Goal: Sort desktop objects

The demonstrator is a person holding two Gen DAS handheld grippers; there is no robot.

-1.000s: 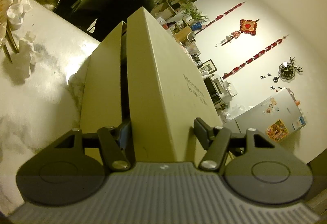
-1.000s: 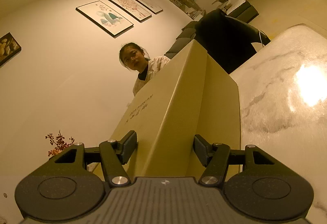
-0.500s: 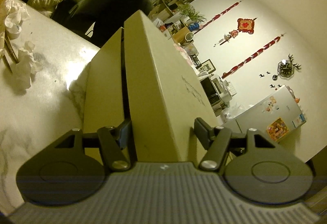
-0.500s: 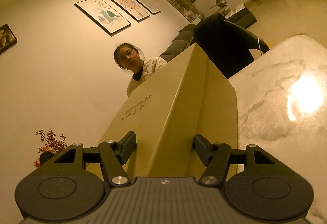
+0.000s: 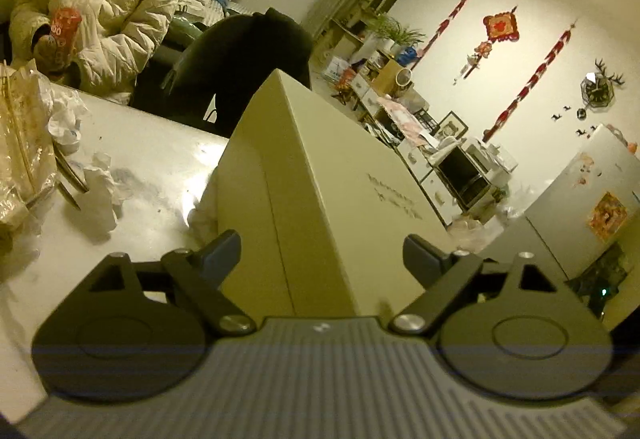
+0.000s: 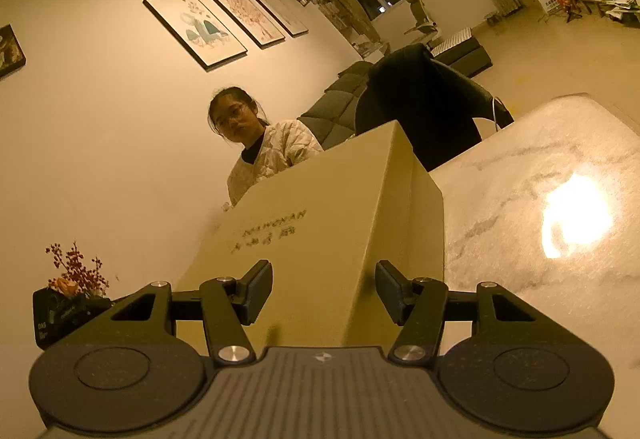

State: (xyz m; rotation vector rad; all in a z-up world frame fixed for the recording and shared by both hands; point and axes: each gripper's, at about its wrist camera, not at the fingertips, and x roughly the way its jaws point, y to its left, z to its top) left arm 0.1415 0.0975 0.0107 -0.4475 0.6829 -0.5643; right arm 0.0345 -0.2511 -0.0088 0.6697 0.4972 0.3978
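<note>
The left gripper (image 5: 322, 257) had its jaws opening, spread clear of the cream lidded box (image 5: 320, 175), whose corner edge still lay between them with a gap on either side. The right gripper (image 6: 324, 289) was closing its jaws about the opposite corner of the box (image 6: 320, 239); whether the pads yet pressed on the cardboard could not be told. The box rested on the marble table (image 5: 160, 159).

To finish the set-down well, the left would best back straight off along its fingers so neither pad snagged the lid seam.

Beside the box lay crumpled tissues (image 5: 102, 195), a plastic bag (image 5: 24, 159) and chopsticks (image 5: 70, 183), which crowded the left side. A seated person (image 5: 104, 11) in a quilted jacket and a dark chair (image 5: 248, 59) stood beyond the table.
</note>
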